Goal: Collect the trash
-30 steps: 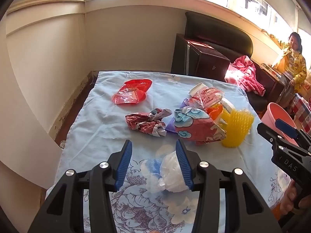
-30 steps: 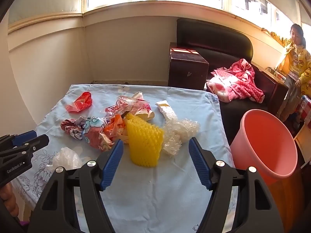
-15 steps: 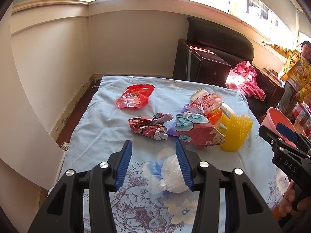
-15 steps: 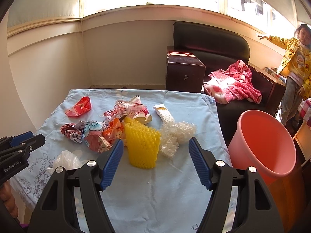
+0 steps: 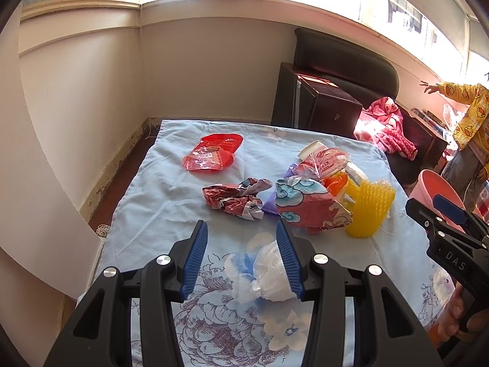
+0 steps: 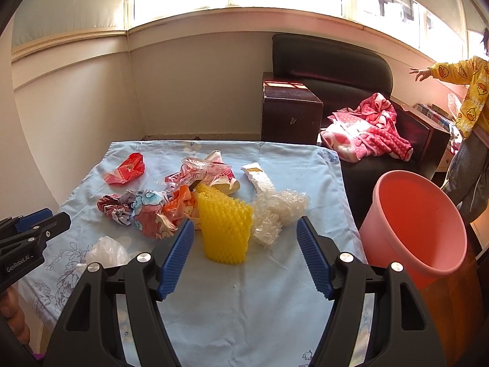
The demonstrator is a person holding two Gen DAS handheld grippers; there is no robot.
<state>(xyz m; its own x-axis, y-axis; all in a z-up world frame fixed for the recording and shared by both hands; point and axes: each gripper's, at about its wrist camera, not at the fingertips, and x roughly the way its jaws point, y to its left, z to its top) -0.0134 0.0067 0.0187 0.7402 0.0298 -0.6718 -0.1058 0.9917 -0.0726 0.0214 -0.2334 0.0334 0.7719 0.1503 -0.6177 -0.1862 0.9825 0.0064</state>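
Note:
Trash lies on a light blue tablecloth (image 5: 159,202). A crumpled clear plastic bag (image 5: 270,270) sits between the open fingers of my left gripper (image 5: 241,232), close to the right finger. Beyond lie a red wrapper (image 5: 212,156), a crumpled red-and-white wrapper (image 5: 235,197), a cloud-print bag (image 5: 308,208) and a yellow foam net (image 5: 369,208). My right gripper (image 6: 244,232) is open above the cloth, just in front of the yellow foam net (image 6: 224,229) and the bubble wrap (image 6: 276,208). A pink bucket (image 6: 418,223) stands right of the table.
A dark cabinet (image 6: 290,107) and a black sofa (image 6: 333,61) with a pink blanket (image 6: 366,131) stand behind the table. A person in yellow (image 6: 467,98) stands at the far right. A wall runs along the left.
Both grippers have drawn back and risen slightly, so the trash looks a little farther. Their jaws stay open. The person at the right has stood and moved.

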